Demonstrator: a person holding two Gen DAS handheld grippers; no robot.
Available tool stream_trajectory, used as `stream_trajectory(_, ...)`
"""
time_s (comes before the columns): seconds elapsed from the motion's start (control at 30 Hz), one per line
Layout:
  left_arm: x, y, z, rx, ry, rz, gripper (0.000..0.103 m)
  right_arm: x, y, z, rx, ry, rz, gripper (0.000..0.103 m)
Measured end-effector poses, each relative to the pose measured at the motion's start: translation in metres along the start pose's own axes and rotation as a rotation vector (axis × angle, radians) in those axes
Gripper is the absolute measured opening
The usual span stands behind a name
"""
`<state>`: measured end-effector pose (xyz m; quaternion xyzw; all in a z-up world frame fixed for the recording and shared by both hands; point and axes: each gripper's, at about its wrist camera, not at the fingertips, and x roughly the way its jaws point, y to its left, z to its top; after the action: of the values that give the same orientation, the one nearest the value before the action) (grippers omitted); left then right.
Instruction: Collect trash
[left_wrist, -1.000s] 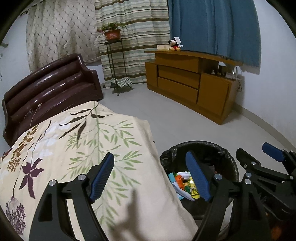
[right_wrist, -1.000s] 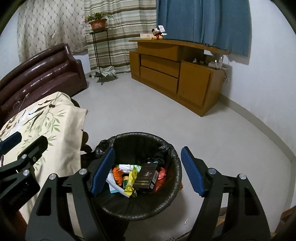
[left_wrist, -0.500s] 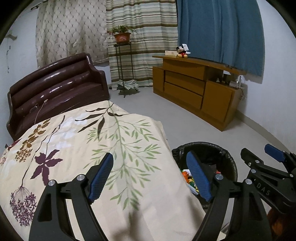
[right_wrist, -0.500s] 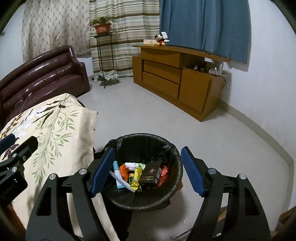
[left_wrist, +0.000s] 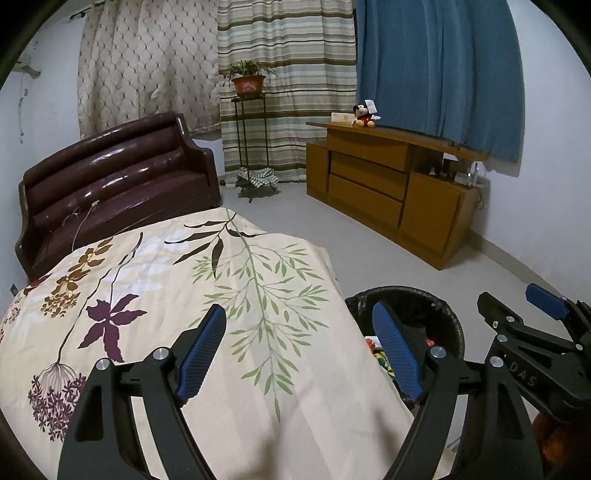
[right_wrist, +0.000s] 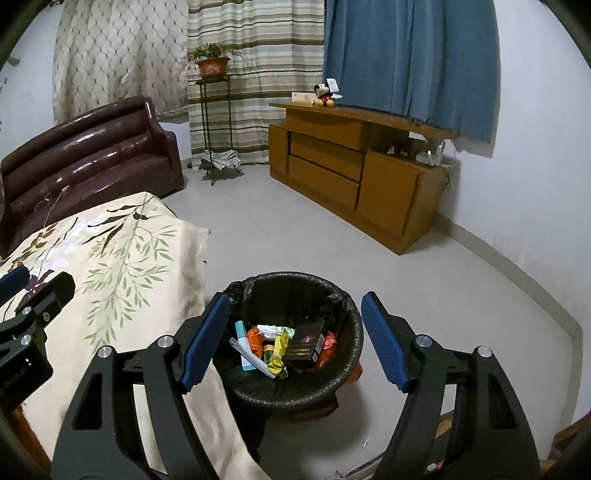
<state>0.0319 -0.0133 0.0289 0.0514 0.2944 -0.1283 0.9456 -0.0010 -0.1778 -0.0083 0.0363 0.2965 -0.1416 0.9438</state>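
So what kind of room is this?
Probably a living room in someone's home. There's a dark brown sofa, a wooden cabinet with a stuffed toy on top, curtains and a potted plant on a stand.

Dim, cool indoor light from overhead; glare streaks the sofa (left_wrist: 110, 177). Soft shadows fall on the cloth (left_wrist: 258, 443). Sharp focus, fisheye bending, dark vignetted corners.

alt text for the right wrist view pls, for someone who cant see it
The open, empty right gripper hangs above a black-lined trash bin holding wrappers, a dark box and a tube. A floral cloth lies left of the bin; a wooden cabinet stands behind.
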Motion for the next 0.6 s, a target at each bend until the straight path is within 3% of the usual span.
stream_trajectory(0.6, -0.019, 0.009, -0.003, -0.006, -0.018, -0.009, 0.079, -0.028, 0.006, 0.001, -0.013, -0.043, 0.002, 0.073)
